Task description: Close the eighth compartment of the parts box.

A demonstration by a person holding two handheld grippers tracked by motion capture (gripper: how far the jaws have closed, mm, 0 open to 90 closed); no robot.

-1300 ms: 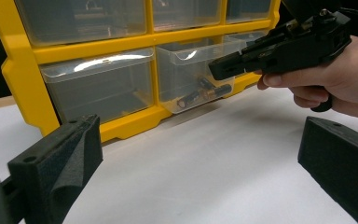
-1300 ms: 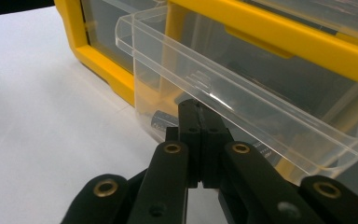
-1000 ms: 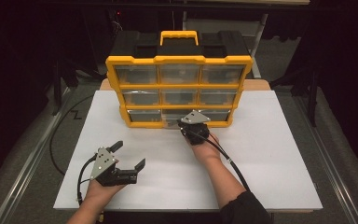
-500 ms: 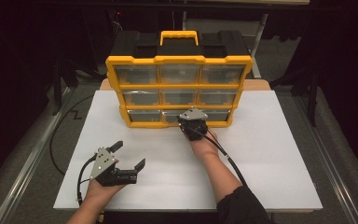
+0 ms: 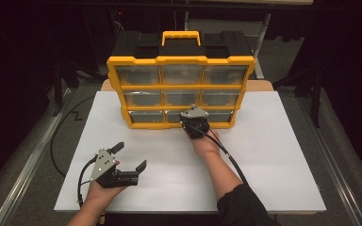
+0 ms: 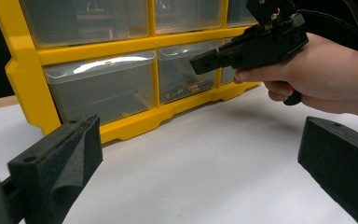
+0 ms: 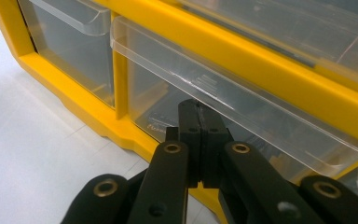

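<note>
Black foam pads face each other across a wide gap on the left gripper [image 5: 128, 160], which rests low on the white table [image 5: 273, 160] at about 7 o'clock in the high view, held in the person's left hand [image 5: 101, 190]. Its jaws stand spread with nothing between them, and they point toward 2 o'clock, at the cabinet's lower row. From the left gripper view the two pads [image 6: 70, 154] frame bare tabletop, with the cabinet beyond them at 11 o'clock.

The yellow drawer cabinet [image 5: 181, 87] stands upright at 12 o'clock on the far part of the table, with a black top, a yellow carry handle [image 5: 181, 36] and three rows of three clear drawers. Some small items lie inside the bottom middle drawer [image 6: 186, 74], too blurred to name.

The right gripper [image 5: 192, 123] sits just in front of the bottom middle drawer [image 5: 185, 116], at the centre of the high view, in the person's right hand [image 5: 205, 141]. Its jaws are pressed together with nothing pinched between them. In the right gripper view the closed tips [image 7: 199, 116] point toward 12 o'clock and sit just under the clear front lip of that drawer [image 7: 242, 98]; whether they touch the lip I cannot tell. The drawer front lies level with its neighbours.
</note>
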